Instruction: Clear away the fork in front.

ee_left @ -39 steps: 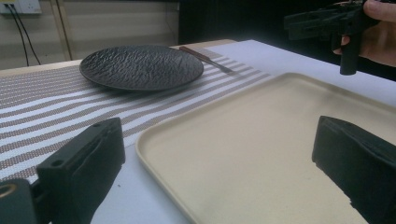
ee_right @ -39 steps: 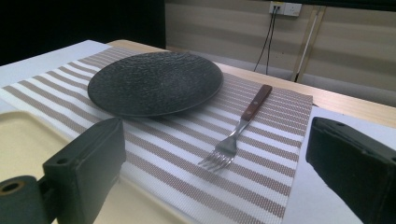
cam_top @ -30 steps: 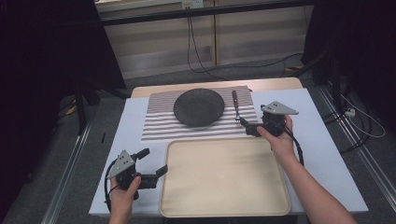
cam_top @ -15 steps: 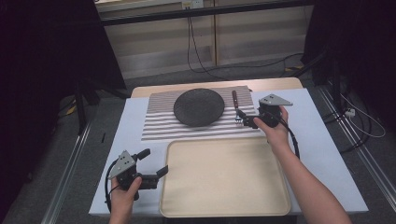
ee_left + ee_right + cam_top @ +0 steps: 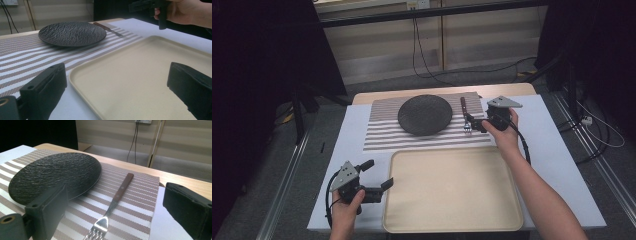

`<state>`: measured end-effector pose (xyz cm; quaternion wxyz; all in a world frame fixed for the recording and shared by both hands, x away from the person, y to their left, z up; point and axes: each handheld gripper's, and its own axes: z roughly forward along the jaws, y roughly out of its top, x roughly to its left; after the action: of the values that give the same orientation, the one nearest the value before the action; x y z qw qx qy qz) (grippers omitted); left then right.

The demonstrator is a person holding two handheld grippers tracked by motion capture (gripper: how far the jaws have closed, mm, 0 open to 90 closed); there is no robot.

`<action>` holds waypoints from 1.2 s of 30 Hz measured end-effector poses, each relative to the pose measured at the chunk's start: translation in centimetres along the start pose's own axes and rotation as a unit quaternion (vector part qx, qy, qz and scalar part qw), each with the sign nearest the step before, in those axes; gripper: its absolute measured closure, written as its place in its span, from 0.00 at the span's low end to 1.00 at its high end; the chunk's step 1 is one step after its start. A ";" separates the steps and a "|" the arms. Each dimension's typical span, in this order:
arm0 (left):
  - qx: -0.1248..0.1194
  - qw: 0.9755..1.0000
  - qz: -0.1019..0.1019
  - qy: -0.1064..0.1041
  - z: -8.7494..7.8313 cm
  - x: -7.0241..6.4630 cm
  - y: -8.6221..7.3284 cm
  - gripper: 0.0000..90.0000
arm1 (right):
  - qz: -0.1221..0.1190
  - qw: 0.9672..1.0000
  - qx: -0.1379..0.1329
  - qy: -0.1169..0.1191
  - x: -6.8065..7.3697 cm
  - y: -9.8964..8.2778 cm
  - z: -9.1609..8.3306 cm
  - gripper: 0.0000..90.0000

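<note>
Though near, fork tines cropped.

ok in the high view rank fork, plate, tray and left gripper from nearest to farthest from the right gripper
1. Fork: right at the open jaws of the right gripper, on the striped mat.
2. Plate: past the fork, on the mat's middle.
3. Tray: toward the person; close to the plate's rank.
4. Left gripper: at the tray's far corner.

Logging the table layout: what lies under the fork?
The fork lies on the striped placemat, beside the black plate, between the open right tongs. What the mat covers cannot be seen.
</note>
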<state>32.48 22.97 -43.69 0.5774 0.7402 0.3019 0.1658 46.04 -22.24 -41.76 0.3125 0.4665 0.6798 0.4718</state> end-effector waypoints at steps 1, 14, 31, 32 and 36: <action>0.000 1.000 0.000 0.000 0.0 0.0 0.0 0.03 | 0.000 1.000 0.000 0.000 0.0 0.0 0.0 0.06; -0.001 1.000 0.001 -0.001 0.0 0.0 0.0 0.03 | 0.007 1.000 0.021 0.003 -0.5 -0.1 1.9 0.07; 0.002 1.000 0.001 0.000 0.1 0.1 0.0 0.03 | -0.006 0.996 0.092 -0.010 -0.3 0.5 5.3 0.21; 0.000 1.000 -0.002 0.002 0.1 0.1 0.0 0.03 | -0.007 0.995 0.099 -0.013 -0.3 0.5 5.6 0.23; 0.000 1.000 -0.001 0.005 0.0 0.2 0.0 0.03 | -0.004 0.993 0.111 -0.027 -0.4 0.5 6.4 0.27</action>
<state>32.62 23.09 -43.67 0.5766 0.7388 0.3054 0.1686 51.93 -20.35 -43.61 0.2786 0.5080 0.7212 0.3796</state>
